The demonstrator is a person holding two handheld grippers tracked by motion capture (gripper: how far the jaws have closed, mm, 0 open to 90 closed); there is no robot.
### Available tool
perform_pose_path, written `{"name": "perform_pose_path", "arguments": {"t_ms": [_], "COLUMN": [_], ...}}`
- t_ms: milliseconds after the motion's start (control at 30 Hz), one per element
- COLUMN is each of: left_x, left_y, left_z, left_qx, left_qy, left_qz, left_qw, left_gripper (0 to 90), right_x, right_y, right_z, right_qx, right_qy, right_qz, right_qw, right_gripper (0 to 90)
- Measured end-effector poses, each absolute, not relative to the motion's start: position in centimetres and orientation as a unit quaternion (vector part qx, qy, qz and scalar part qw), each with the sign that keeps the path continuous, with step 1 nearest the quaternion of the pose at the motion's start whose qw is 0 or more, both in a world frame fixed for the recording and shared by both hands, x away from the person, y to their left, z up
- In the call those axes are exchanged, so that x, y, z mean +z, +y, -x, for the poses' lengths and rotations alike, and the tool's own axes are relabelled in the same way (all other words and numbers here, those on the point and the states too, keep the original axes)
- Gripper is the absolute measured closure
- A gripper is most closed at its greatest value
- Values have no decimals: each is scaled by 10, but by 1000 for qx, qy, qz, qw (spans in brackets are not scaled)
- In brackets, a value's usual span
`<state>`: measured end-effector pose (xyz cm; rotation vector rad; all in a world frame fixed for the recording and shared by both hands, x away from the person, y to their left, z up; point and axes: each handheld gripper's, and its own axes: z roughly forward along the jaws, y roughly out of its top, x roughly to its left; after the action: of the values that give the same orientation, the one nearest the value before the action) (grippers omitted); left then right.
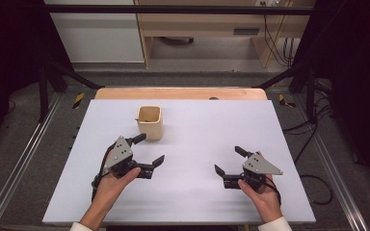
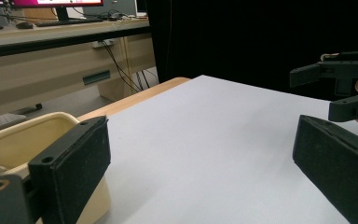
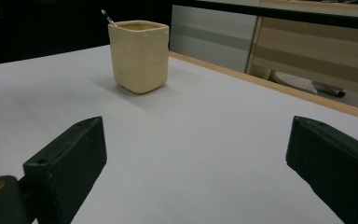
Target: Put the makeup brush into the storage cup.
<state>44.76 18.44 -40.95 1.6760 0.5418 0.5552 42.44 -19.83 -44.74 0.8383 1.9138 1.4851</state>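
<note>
A cream square cup (image 1: 150, 124) stands on the white table sheet (image 1: 192, 130), left of centre toward the far side. A thin dark-tipped stick (image 3: 106, 17) pokes out of the cup (image 3: 140, 56). My left gripper (image 1: 150, 149) is open just in front of the cup with nothing between its jaws. In the left gripper view my left gripper (image 2: 200, 163) has its left jaw right beside the cup (image 2: 14, 144). My right gripper (image 1: 228, 160) rests open at the front right, also empty. In the right gripper view my right gripper (image 3: 200, 158) faces the cup from a distance.
The wooden table edge (image 1: 178, 93) runs along the far side of the sheet. Beyond it stand a wooden desk (image 1: 207, 29) and cables (image 1: 282, 48). Metal rails (image 1: 19, 159) flank the table. White sheet lies bare between the two grippers.
</note>
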Motion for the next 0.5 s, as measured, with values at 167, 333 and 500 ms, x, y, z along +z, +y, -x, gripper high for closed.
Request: {"name": "perform_pose_path", "arguments": {"t_ms": [167, 333, 500], "left_x": [-413, -417, -418], "left_y": [192, 201, 208], "left_z": [-444, -442, -441], "left_qx": [241, 245, 248], "left_qy": [238, 245, 251], "left_qz": [-722, -717, -713], "left_qw": [603, 605, 606], "left_gripper": [39, 39, 38], "right_x": [-448, -448, -448], "right_y": [-198, -198, -198], "right_z": [-424, -424, -424], "right_qx": [555, 556, 555], "right_qy": [716, 717, 717], "right_qz": [-312, -310, -309], "right_qw": [285, 285, 286], "right_gripper": [54, 54, 53]}}
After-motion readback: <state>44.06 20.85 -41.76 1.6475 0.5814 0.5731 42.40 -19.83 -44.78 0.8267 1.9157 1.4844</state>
